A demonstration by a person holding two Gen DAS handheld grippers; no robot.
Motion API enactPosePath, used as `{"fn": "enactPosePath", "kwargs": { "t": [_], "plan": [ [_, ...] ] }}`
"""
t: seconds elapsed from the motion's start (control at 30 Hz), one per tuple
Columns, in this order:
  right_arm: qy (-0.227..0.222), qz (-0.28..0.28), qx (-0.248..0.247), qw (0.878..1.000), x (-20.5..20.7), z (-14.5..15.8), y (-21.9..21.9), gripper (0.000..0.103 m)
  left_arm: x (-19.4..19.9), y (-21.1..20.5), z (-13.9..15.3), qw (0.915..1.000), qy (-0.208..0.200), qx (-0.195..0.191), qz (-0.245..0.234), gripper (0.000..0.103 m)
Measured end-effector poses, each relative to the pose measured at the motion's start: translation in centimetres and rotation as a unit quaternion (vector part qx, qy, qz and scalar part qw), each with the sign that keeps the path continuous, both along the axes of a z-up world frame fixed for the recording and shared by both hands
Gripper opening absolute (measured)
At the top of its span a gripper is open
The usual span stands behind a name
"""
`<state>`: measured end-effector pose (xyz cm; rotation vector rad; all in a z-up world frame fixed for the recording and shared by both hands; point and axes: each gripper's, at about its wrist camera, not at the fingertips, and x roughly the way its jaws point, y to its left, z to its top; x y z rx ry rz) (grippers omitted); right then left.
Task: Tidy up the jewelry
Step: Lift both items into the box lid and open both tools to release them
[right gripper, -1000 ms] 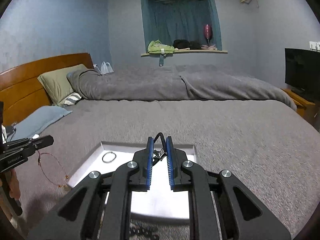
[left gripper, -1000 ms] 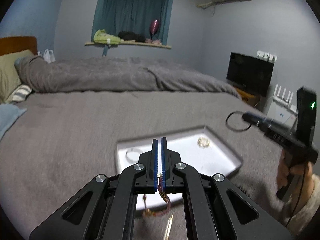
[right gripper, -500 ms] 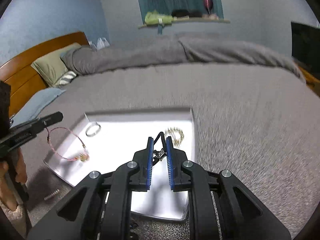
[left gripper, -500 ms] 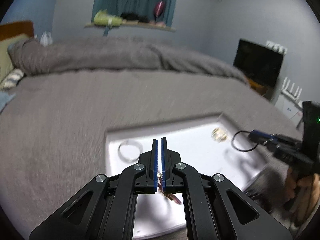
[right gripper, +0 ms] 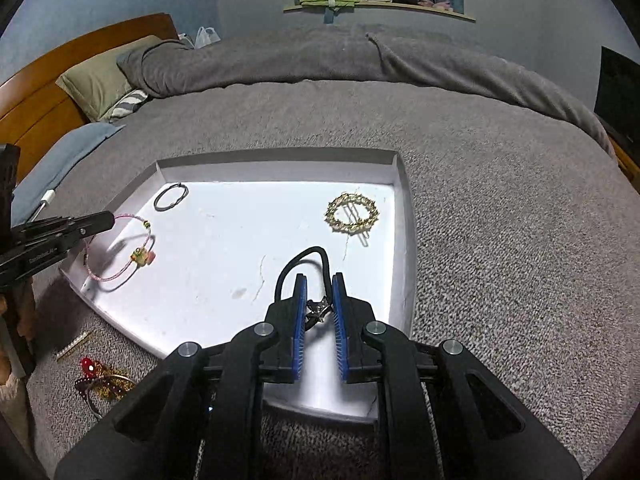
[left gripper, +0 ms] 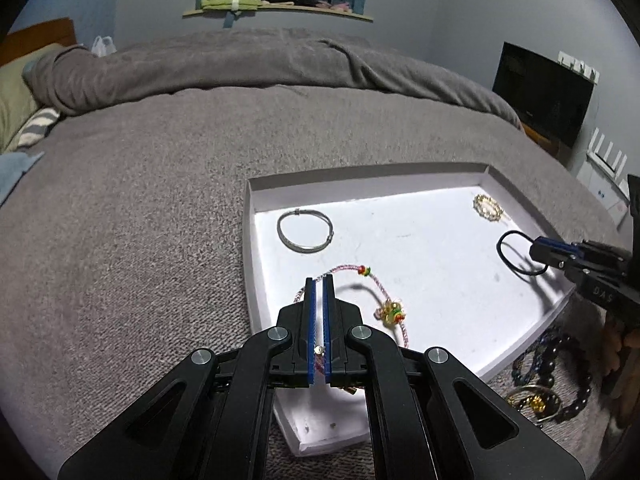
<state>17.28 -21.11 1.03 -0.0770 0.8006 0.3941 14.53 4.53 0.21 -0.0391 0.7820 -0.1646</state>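
So the left gripper [left gripper: 319, 280] is pinching the pink cord bracelet [left gripper: 380, 284] with its jaws squeezed right together — makes sense, since a cord that thin would be slipping out otherwise. The loop is dangling over the left end of the white tray [right gripper: 402, 184], where a silver bangle [left gripper: 306, 232] and a gold hair clip [right gripper: 352, 214] are already lying spaced apart. Over on the right, the right gripper [right gripper: 319, 280] is gripping a black hair tie [right gripper: 304, 258] by its metal charm, jaws barely parted — probably aiming for the bare patch of tray underneath.
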Motion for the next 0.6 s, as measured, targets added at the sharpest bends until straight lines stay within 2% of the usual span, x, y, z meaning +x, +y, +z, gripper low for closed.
{"fn": "enactPosePath", "kwargs": {
  "t": [0.17,0.2,0.23,0.3,0.37,0.4,0.53,0.57,0.6],
  "plan": [
    [-0.002,0.001,0.003,1.0,-0.1,0.0,-0.1,0.013,0.4,-0.1,-0.7,0.9999,0.012,0.002,0.0,0.004],
    [-0.003,0.002,0.005,1.0,0.0,0.1,-0.2,0.014,0.4,0.0,-0.6,0.9999,0.011,0.001,0.001,0.008],
    [-0.003,0.002,0.005,1.0,0.0,0.1,-0.2,0.015,0.4,0.1,-0.5,1.0,0.007,0.0,0.002,0.018],
    [-0.007,0.0,0.01,1.0,-0.1,0.3,-0.4,0.016,0.3,0.1,-0.2,1.0,-0.003,-0.001,0.005,0.031],
    [-0.016,-0.003,0.021,1.0,-0.3,0.7,-0.7,0.029,0.1,0.1,0.1,0.9999,-0.009,-0.001,0.005,0.035],
    [-0.021,-0.006,0.026,0.999,-0.4,0.9,-0.8,0.041,0.0,0.1,0.2,0.9999,-0.011,0.0,0.006,0.04],
    [-0.043,-0.012,0.058,0.997,-0.7,2.0,-1.7,0.054,-0.6,0.1,0.8,0.9995,-0.029,-0.001,0.01,0.055],
    [-0.048,-0.015,0.063,0.997,-0.8,2.3,-1.9,0.057,-0.8,0.1,0.9,0.9993,-0.034,-0.001,0.012,0.063],
    [-0.053,-0.017,0.068,0.996,-0.9,2.5,-2.1,0.064,-1.1,0.2,1.3,0.9988,-0.046,-0.001,0.018,0.073]
  ]
}}
